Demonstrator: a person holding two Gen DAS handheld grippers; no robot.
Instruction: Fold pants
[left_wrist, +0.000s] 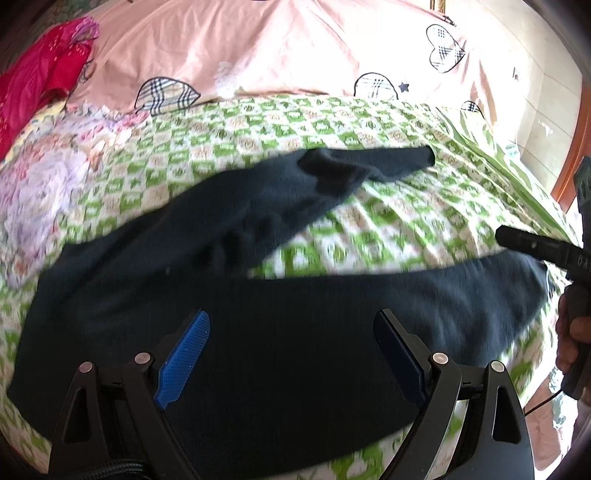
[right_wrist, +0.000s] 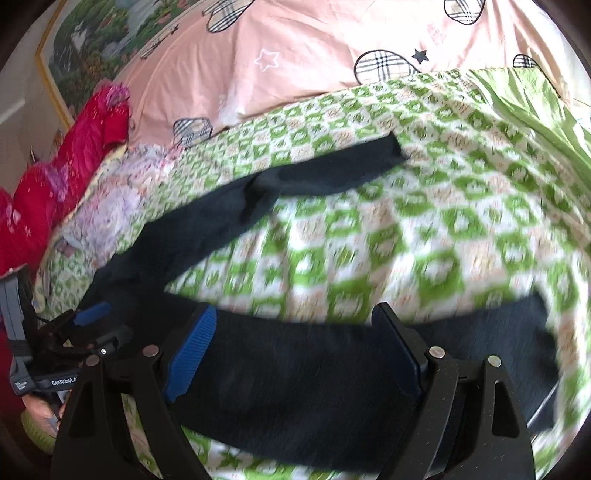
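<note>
Dark navy pants (left_wrist: 258, 332) lie spread on a green-and-white checked bedspread (left_wrist: 406, 206), legs apart in a V. One leg runs to the far middle (left_wrist: 369, 162), the other to the right (left_wrist: 480, 288). My left gripper (left_wrist: 291, 354) is open and empty, just above the waist area. My right gripper (right_wrist: 295, 354) is open and empty above the near leg of the pants (right_wrist: 295, 387). The far leg ends at a cuff (right_wrist: 384, 151). The left gripper also shows at the left edge of the right wrist view (right_wrist: 92, 325). Both views are motion-blurred.
A pink quilt with checked hearts (left_wrist: 295, 51) lies behind the bedspread. A red garment (left_wrist: 37, 85) and a floral cloth (left_wrist: 48, 177) lie at the left. A framed picture (right_wrist: 92, 44) hangs on the wall. The bed edge and floor (left_wrist: 546, 110) are at the right.
</note>
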